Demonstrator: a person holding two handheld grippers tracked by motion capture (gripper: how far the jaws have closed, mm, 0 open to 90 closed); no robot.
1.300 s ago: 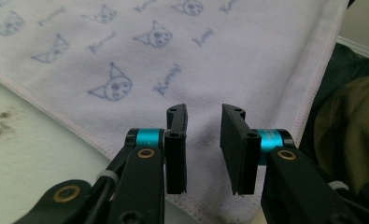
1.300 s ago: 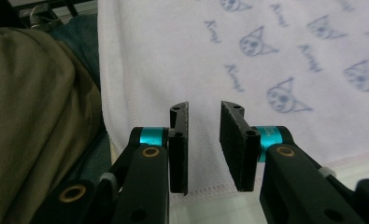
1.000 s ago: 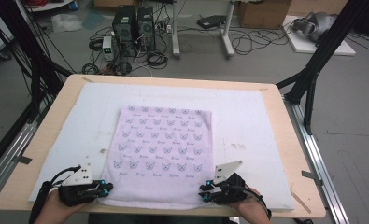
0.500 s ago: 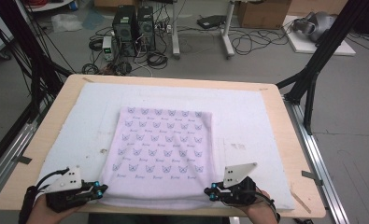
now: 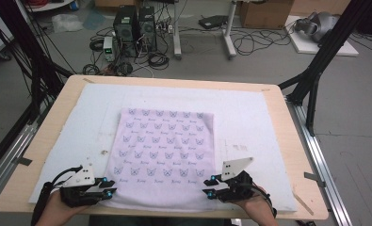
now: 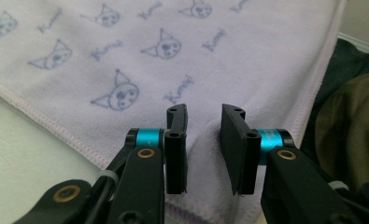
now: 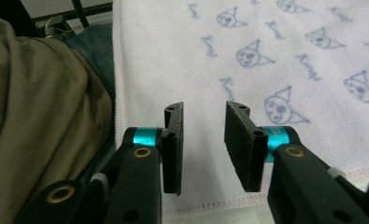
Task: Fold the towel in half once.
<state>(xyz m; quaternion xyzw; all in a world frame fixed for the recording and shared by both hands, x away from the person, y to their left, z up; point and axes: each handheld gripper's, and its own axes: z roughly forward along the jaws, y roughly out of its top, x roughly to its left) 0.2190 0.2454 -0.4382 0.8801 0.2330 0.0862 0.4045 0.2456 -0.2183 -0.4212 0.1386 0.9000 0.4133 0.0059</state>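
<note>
Both claws point(image 5: 109, 187) point(image 5: 211, 185) lately drawn back, just parted, empty; lilac towel point(image 5: 165, 150), cursive print unreadable.

Even, soft indoor light falls from above, with no glare and only faint shadows. The high view is slightly soft and coarse. In both gripper views the towel point(image 6: 140, 56) is sharp, while the near jaws and dark edges blur.

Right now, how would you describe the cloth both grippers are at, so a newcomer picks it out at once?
Start at the wooden table, then the white pad covering its top. The cloth lies flat at the pad's middle, its near edge reaching the person's side between the left gripper and the right gripper. It alone is pale lilac, printed with rows of small blue cat faces and script words.
</note>
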